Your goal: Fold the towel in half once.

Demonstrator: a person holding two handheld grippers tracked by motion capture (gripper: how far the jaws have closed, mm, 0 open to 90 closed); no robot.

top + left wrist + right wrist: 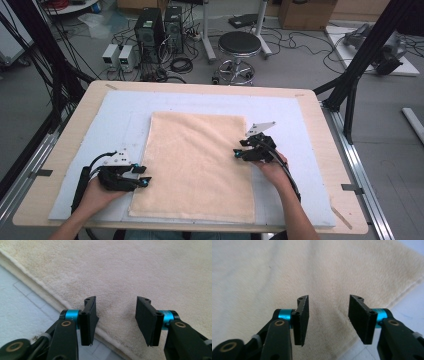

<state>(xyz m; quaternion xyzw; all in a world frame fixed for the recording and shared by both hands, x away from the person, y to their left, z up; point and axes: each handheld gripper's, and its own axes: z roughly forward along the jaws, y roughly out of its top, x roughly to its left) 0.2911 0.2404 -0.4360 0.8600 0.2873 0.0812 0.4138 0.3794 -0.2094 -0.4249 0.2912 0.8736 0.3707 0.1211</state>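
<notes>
A cream towel lies flat on the pale blue mat, folded into a tall rectangle. My left gripper sits at the towel's left edge, low on the table, jaws parted and pointing right. In the left gripper view the left gripper hovers just over the towel hem with nothing between the pads. My right gripper rests over the towel's right edge, pointing left. In the right gripper view the right gripper stands open above the towel, nothing pinched.
The mat covers most of a wooden table. Beyond the far edge stand a black stool, computer towers and loose cables on the floor. Black frame posts flank the table on both sides.
</notes>
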